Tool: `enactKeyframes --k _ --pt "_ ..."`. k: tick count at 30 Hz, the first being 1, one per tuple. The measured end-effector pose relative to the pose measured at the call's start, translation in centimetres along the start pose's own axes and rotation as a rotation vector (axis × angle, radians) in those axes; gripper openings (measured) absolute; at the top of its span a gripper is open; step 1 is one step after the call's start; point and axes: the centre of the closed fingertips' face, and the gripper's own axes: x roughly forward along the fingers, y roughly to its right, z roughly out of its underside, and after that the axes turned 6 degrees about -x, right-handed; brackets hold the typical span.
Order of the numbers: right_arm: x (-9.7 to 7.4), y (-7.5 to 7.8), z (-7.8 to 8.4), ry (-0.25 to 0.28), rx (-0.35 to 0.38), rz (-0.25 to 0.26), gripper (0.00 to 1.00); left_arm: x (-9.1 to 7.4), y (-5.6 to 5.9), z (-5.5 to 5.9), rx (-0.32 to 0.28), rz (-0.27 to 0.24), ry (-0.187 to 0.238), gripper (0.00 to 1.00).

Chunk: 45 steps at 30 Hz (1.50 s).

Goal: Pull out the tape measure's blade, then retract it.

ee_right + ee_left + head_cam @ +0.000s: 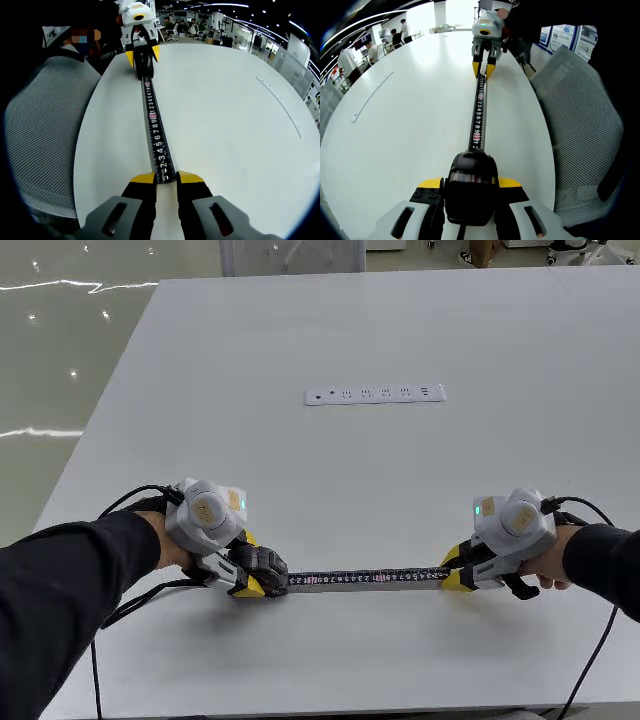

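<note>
Left gripper (250,562) was clamped on the black tape measure case (266,568) at the white table's (400,460) near edge. Its grey numbered blade (365,578) ran toward 3 o'clock, tip pinched in the right gripper (453,569). Retracting likely meant travelling back toward 9 o'clock.

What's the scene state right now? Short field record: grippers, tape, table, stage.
left gripper: shut on the tape measure case, which sits low on the table
right gripper: shut on the free end of the blade
blade: pulled out, running straight between the two grippers just above the table, numbers facing up
table: white; a white power strip lies further back, apart from the tape
stage: blade extended, retraction not yet done
</note>
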Motion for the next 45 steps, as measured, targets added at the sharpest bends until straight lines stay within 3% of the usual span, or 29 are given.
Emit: enactKeyframes --k 31,38,41,45 --pt "-0.5 -0.17 0.2 0.009 0.049 0.003 0.12 0.08 -0.12 0.0 -0.009 -0.006 0.004 0.35" --pt "-0.33 0.12 0.29 0.008 0.058 0.01 0.12 0.05 -0.15 -0.16 -0.014 -0.018 0.036 0.35" --pt "-0.27 0.21 0.25 0.004 0.096 0.013 0.13 0.05 -0.22 -0.27 -0.029 -0.021 0.057 0.35" --pt "-0.18 0.05 0.27 -0.015 0.077 0.021 0.13 0.02 -0.31 -0.35 -0.038 -0.035 0.082 0.36"
